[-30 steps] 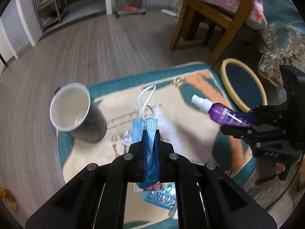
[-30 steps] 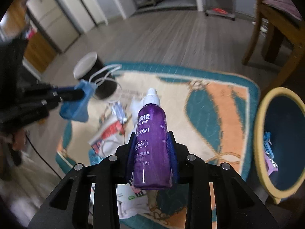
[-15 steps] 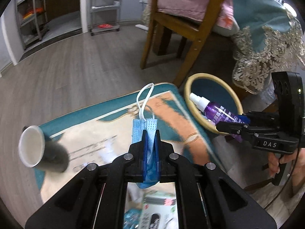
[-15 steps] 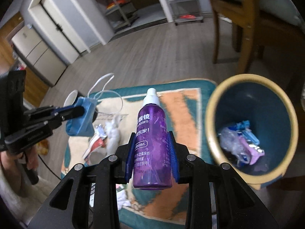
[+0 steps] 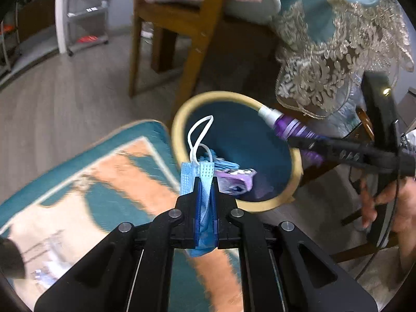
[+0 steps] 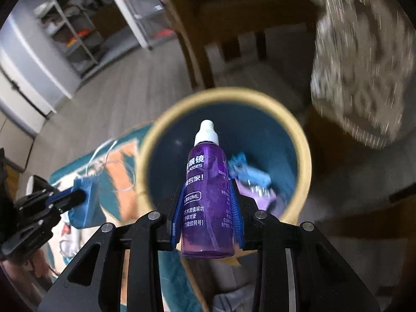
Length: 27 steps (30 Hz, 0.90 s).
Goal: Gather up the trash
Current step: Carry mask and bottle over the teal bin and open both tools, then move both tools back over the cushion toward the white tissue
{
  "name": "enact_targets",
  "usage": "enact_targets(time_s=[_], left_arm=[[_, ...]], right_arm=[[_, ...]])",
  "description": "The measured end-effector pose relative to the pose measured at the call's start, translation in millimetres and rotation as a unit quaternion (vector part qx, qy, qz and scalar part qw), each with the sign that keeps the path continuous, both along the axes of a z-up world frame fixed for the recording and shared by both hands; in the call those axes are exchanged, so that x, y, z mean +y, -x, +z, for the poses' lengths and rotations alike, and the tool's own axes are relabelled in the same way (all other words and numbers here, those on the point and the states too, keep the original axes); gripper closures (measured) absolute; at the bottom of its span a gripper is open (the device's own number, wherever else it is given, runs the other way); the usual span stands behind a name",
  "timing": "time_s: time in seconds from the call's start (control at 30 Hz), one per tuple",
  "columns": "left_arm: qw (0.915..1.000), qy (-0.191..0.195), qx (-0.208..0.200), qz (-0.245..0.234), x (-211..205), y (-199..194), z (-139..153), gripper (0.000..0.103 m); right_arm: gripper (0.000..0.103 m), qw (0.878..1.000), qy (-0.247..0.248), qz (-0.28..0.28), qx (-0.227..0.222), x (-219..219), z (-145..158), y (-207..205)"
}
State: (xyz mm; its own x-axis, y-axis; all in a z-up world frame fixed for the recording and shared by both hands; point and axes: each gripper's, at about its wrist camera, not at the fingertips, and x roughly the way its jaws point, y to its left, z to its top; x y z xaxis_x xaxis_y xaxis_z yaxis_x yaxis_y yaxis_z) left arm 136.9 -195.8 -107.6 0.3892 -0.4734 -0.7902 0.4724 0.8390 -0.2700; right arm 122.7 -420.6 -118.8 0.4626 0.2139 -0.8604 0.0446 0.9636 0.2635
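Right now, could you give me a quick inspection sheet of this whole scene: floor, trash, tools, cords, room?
Surface: wood floor with a teal and orange rug.
Job's things: blue mask and purple bottle, both held; bin with a tan rim, some wrappers already inside.
Clutter: scraps on the rug at far left, blurred.
Grippers: left tool shut on the mask beside the bin; right tool shut on the bottle over the bin.
Cables: thin dark cord by the right hand.
Surroundings: wooden chair, lace cloth, metal shelves.
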Motion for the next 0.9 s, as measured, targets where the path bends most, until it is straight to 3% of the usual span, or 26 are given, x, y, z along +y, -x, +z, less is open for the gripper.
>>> enact_targets(time_s=[0.1,0.2,0.23,0.27,0.3,0.33,0.57,0.77,0.9], left_arm=[[0.9997,0.024,-0.009,-0.007,-17.5,-4.4,0.5,0.097],[0.9975,0.048,-0.050,-0.010,-32.6,-5.8,9.7,0.094],[0.9971,0.051,-0.057,-0.008,-33.6,-6.1,10.9,0.073],[0.9972,0.050,-0.056,0.001,-34.3,-6.1,9.9,0.041],[0.9970,0.053,-0.056,0.006,-32.7,-5.3,9.5,0.029],[0.9967,0.057,-0.057,0.011,-29.8,-4.5,9.4,0.025],[0.9970,0.044,-0.050,0.038,3.2,-4.3,18.1,0.024],[0.9938,0.025,-0.090,0.061,45.2,22.4,52.7,0.020],[0.9881,0.002,-0.116,0.101,89.5,44.2,75.0,0.017]], right_arm=[[0.070,1.000,-0.004,-0.011,0.018,-7.0,-11.0,-3.3],[0.065,1.000,0.006,-0.024,0.004,-8.4,-5.8,-3.0],[0.045,0.999,0.012,-0.031,-0.002,-8.7,-3.0,-2.7],[0.035,0.999,0.013,-0.035,-0.008,-9.7,-1.0,-1.2],[0.027,0.999,0.014,-0.038,-0.015,-9.3,1.7,0.5],[0.027,0.999,0.016,-0.038,-0.019,-9.8,4.0,-0.1],[0.014,0.999,0.002,-0.043,-0.028,-0.4,10.7,-2.8],[0.012,0.999,-0.015,-0.015,-0.047,33.4,24.1,-7.1],[0.011,0.998,-0.019,0.015,-0.058,64.7,31.5,-6.4]])
